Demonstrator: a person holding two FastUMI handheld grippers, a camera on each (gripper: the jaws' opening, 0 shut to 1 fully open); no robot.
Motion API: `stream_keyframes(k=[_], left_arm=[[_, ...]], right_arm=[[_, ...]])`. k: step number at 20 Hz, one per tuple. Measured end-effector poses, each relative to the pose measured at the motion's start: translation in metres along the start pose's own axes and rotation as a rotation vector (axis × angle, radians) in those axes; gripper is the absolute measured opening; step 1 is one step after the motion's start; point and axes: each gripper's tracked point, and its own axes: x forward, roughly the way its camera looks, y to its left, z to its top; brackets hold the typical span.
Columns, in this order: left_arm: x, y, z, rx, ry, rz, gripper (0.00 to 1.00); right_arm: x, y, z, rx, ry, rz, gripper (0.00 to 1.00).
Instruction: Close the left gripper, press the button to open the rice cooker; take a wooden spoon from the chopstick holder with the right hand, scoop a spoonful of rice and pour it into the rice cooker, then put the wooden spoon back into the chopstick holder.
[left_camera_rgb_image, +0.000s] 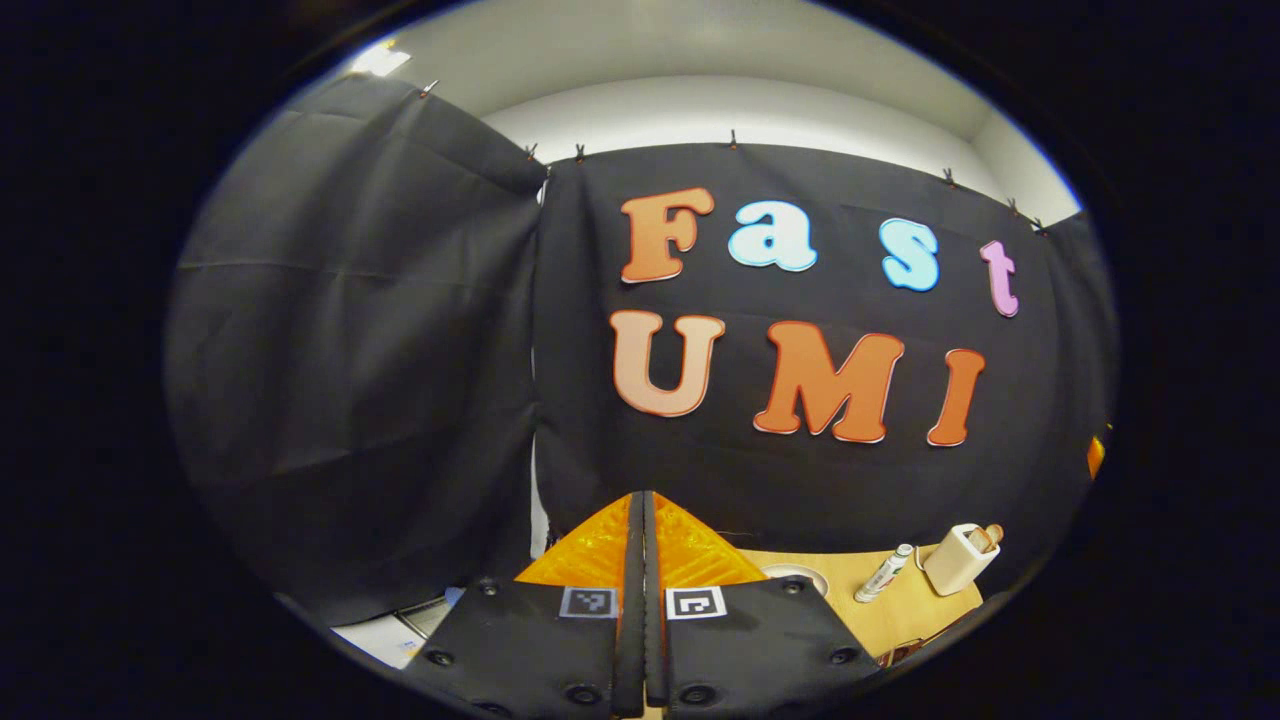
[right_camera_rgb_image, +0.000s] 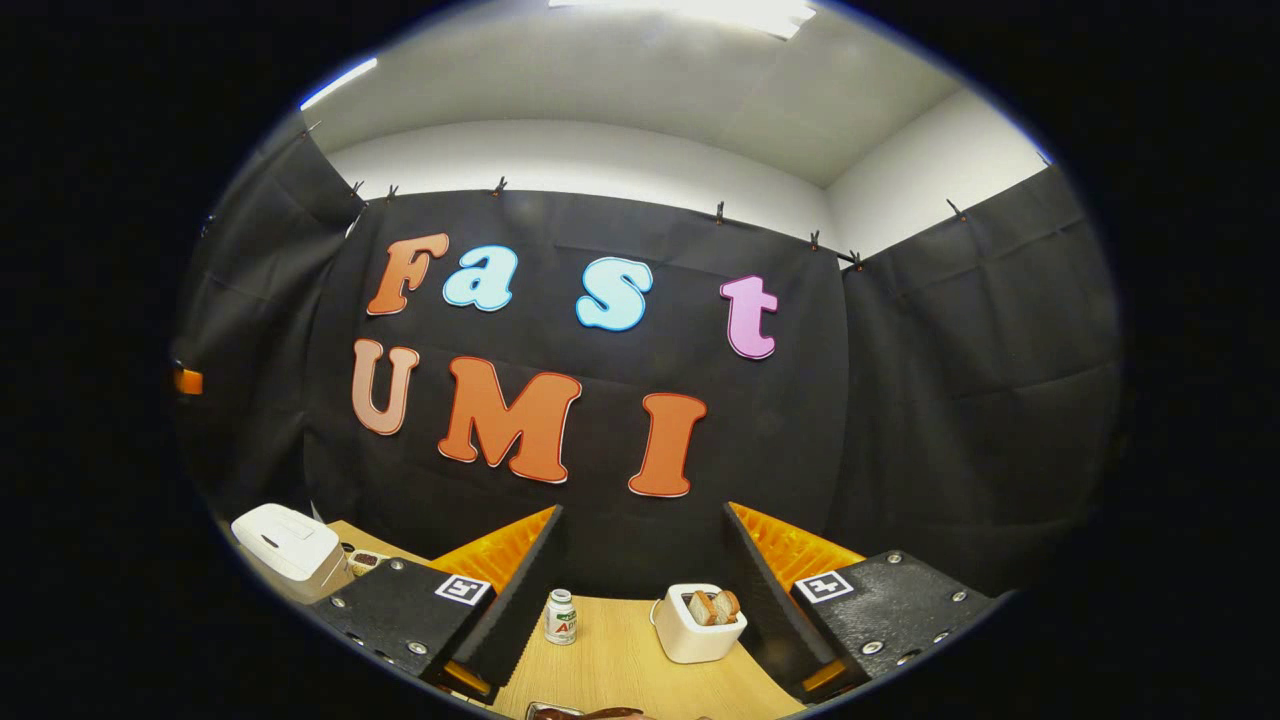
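Above the wooden worktop (right_camera_rgb_image: 620, 650), we are holding both claws up and pointing them toward the booth's black cloth wall. In the left gripper view, the left claw (left_camera_rgb_image: 642, 560) is showing its two fingers pressed together, with nothing between them. Past the chopstick holder (left_camera_rgb_image: 958, 560), which is standing near the worktop's far right edge in that view, we can make out wooden handles poking from its top. Just to the left of the holder a small white bottle (left_camera_rgb_image: 884, 574) is standing tilted in the fisheye picture.

In the right gripper view, the right claw (right_camera_rgb_image: 640, 590) is spreading its fingers wide, gripping nothing. Between those fingers we are seeing the chopstick holder (right_camera_rgb_image: 700, 625) with the wooden spoon (right_camera_rgb_image: 716, 605) resting inside it. Left of the holder, a small bottle (right_camera_rgb_image: 561, 617) is standing upright. Far to the left of the holder, the white rice cooker (right_camera_rgb_image: 288, 548) is sitting with its lid down.
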Motion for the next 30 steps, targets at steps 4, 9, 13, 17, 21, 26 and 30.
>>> stream_keyframes(k=[4, 9, 13, 17, 21, 26, 30], left_arm=[[0.018, 0.019, -0.038, -0.068, 0.173, 0.019, 0.04], [0.039, 0.01, -0.084, -0.111, 0.355, -0.031, 0.03], [0.053, 0.006, -0.114, -0.157, 0.471, -0.047, 0.04], [0.068, 0.011, -0.136, -0.167, 0.557, -0.033, 0.04], [0.075, 0.013, -0.169, -0.197, 0.683, -0.025, 0.04], [0.088, 0.003, -0.213, -0.254, 0.83, -0.044, 0.04], [0.1, 0.004, -0.246, -0.266, 0.91, -0.025, 0.04]], right_arm=[[0.0, -0.005, -0.011, 0.003, 0.02, -0.01, 0.95], [0.002, -0.01, -0.025, -0.005, 0.055, -0.023, 0.95], [0.0, -0.013, -0.036, -0.014, 0.084, -0.034, 0.95], [0.0, -0.019, -0.046, -0.017, 0.107, -0.053, 0.95], [-0.001, -0.024, -0.061, -0.021, 0.141, -0.08, 0.95], [-0.002, -0.03, -0.08, -0.029, 0.19, -0.108, 0.95], [-0.007, -0.036, -0.097, -0.025, 0.231, -0.134, 0.95]])
